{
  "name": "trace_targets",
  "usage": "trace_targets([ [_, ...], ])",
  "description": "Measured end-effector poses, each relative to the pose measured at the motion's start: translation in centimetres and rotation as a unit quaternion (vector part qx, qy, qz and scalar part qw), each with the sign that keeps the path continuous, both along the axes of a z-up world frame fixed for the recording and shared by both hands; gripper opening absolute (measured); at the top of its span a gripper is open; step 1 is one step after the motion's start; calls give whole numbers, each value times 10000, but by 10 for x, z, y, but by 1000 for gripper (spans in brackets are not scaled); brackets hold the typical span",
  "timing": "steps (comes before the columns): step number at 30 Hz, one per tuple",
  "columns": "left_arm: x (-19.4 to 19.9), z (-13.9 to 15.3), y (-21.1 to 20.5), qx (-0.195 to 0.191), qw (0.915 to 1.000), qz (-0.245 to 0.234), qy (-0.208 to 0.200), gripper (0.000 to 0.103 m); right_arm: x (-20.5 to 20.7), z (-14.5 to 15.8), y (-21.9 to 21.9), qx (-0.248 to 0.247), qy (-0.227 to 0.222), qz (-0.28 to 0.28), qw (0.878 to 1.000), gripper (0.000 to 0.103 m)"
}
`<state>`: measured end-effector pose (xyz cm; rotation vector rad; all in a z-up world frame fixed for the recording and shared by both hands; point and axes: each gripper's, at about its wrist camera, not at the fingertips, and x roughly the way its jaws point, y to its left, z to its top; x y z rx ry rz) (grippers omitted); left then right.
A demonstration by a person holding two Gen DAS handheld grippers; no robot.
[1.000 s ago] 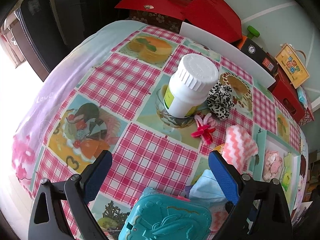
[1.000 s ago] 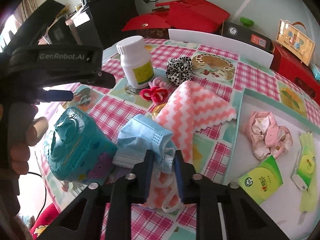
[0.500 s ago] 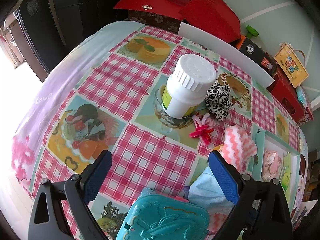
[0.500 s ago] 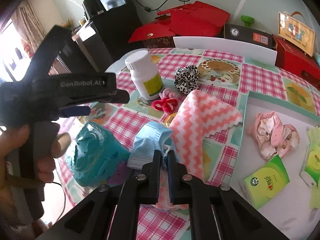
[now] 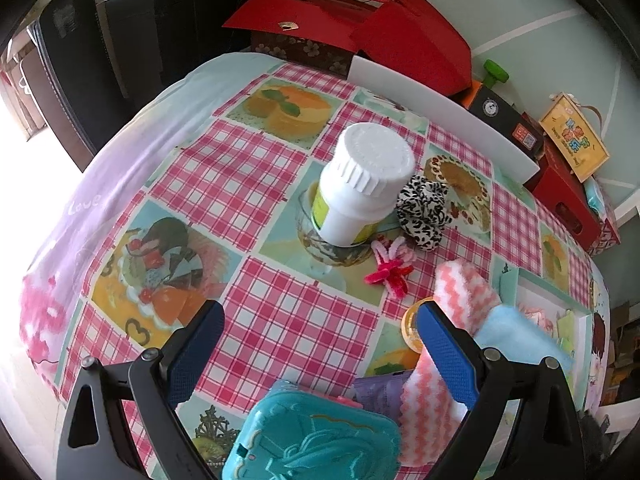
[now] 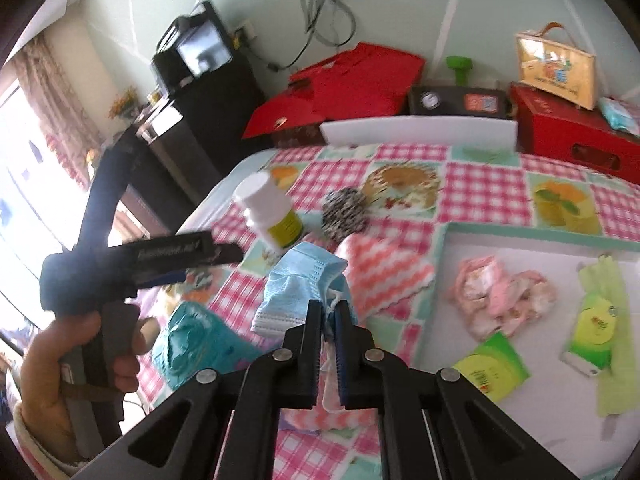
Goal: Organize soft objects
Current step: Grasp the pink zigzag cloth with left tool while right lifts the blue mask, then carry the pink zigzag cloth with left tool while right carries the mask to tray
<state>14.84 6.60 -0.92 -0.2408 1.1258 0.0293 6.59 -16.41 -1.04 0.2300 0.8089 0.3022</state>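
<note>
Face mask (image 6: 298, 288), pale blue, pinched by its edge and ear loop between the nearly closed fingers of the right claw (image 6: 329, 312); it hangs lifted above the table (image 6: 480, 188), in front of the pink-and-white zigzag cloth (image 6: 384, 276).

Right wrist view only: white tray (image 6: 532, 360) with teal rim to the right, holding a crumpled pink cloth (image 6: 500, 292), a green tissue packet (image 6: 492, 368) and a lime-green packet (image 6: 596, 320). Same view shows the person's left hand (image 6: 76, 364) wrapped around the handle of the left claw (image 5: 320, 344), held level over the table's left edge, index finger near the trigger.

Left wrist view only: left claw fingers spread wide, blue pads (image 5: 196, 356) facing, nothing between them. It hovers over the checked tablecloth, with a teal plastic case (image 5: 316, 436) just below it. Ahead: white pill bottle (image 5: 360, 188) upright, leopard-print scrunchie (image 5: 424, 212) touching its right side, pink pipe-cleaner bow (image 5: 390, 268) just in front. A purple sachet (image 5: 380, 390) lies between the case and the zigzag cloth. The mask appears here only as a blue patch behind the right finger.

Both views: red boxes (image 5: 400, 40) beyond the table's far edge. Right wrist view is motion-blurred.
</note>
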Motion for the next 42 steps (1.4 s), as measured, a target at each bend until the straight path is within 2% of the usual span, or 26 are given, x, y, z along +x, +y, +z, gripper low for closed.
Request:
trace_targets([
  [12,4,0,-38,115,9986,-520,-26,97,-14,23,-94,334,-220,-1264,9912,7],
  [19,7,-6,-74,285,9942,-1035,14,95,-21,25,-125,476,-231,-1676,9844,7],
  [24,6,-15,-100,335,9884,-1470,177,70,-21,23,-124,471,-221,-1676,9845,7],
  [28,5,-27,-118,519,9835,-1703,327,62,-21,23,-121,440,-220,-1608,9858,7],
  [30,6,-33,-121,532,9822,-1752,419,53,-20,23,-121,439,-211,-1594,9860,7],
  [34,7,-42,-126,672,9802,-1790,506,46,-20,22,-119,432,-186,-1575,9864,7],
  [39,8,-48,-128,610,9793,-1857,532,29,-19,21,-119,432,-176,-1573,9865,7],
  [42,6,-47,-128,509,9798,-1868,494,23,-20,21,-119,437,-186,-1576,9864,7],
])
